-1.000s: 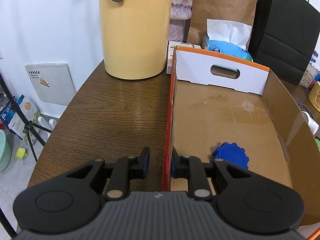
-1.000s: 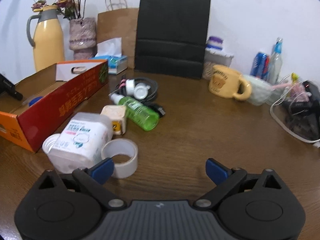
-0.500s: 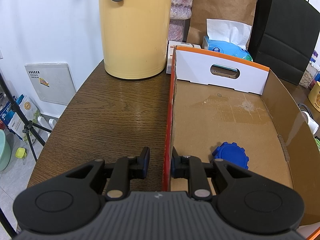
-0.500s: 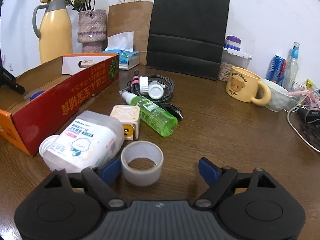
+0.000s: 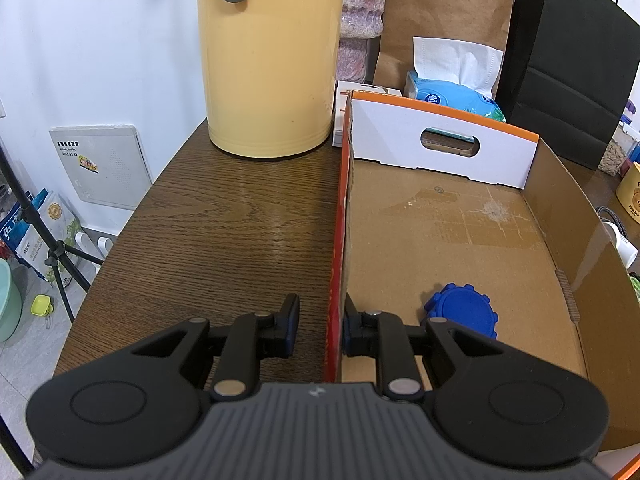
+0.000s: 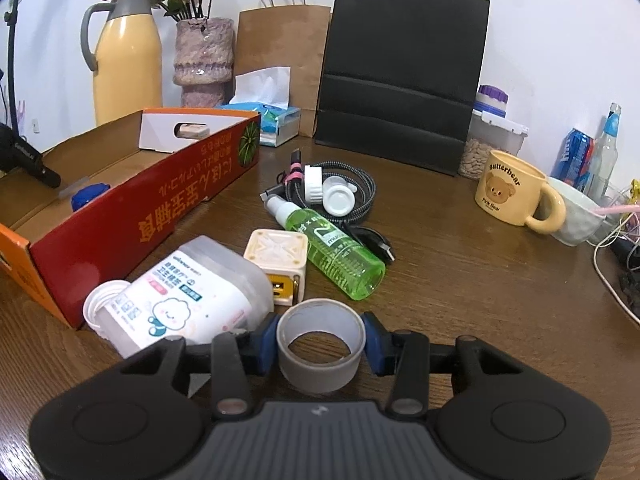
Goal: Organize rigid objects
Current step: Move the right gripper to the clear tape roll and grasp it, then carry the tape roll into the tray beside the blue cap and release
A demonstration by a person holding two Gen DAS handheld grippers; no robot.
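Tape roll [image 6: 320, 344] upright between right claw [image 6: 320, 340] pads, jaws just closing onto it, both pads touching

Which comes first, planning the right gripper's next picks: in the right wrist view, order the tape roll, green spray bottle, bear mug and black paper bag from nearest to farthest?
1. Tape roll, between the right gripper pads.
2. Green spray bottle, lying just ahead.
3. Bear mug, farther right.
4. Black paper bag, upright at the wall.
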